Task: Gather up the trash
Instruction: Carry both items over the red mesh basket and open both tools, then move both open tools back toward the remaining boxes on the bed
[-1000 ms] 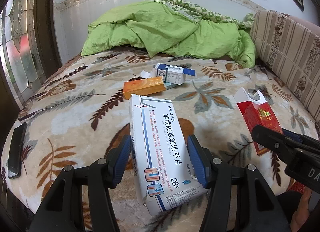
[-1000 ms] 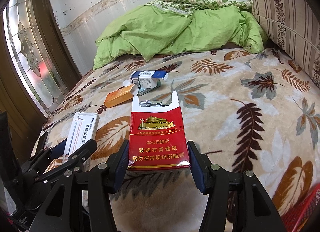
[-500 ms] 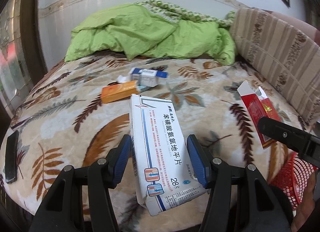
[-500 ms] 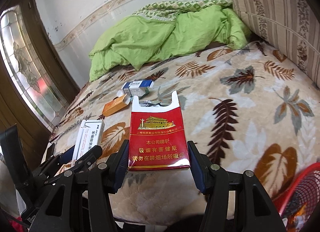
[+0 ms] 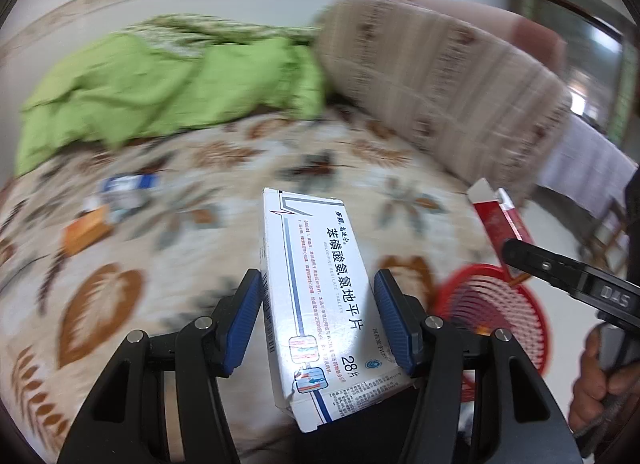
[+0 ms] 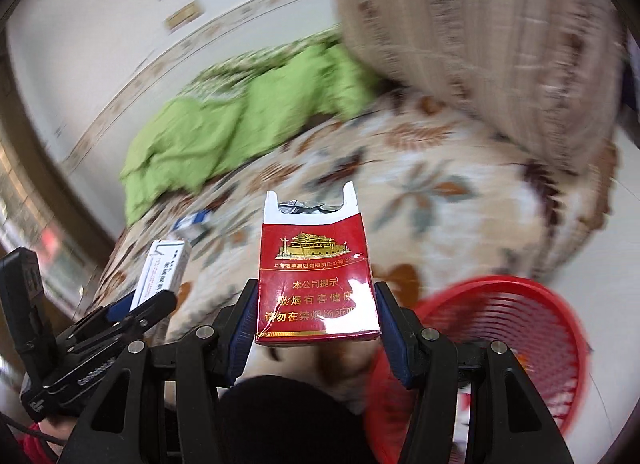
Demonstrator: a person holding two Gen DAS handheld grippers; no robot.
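Note:
My left gripper (image 5: 318,320) is shut on a white and blue medicine box (image 5: 320,288), held in the air off the bed's edge. The box also shows at the left of the right wrist view (image 6: 162,276). My right gripper (image 6: 314,324) is shut on an open red cigarette pack (image 6: 314,276), also seen at the right of the left wrist view (image 5: 502,224). A red mesh basket (image 6: 516,348) stands on the floor low right of the right gripper; in the left wrist view the basket (image 5: 504,316) is right of the medicine box. An orange box (image 5: 86,232) and a blue and white box (image 5: 128,186) lie on the bed.
The bed has a leaf-print blanket (image 5: 200,200), a crumpled green quilt (image 5: 160,84) at the back and a striped padded headboard (image 5: 448,84) on the right. Both views are blurred by motion. A wooden chair (image 5: 608,232) stands at far right.
Both grippers have swung right and back from the bed, keeping their boxes. The red basket has come into view beside them and the bed has slid left.

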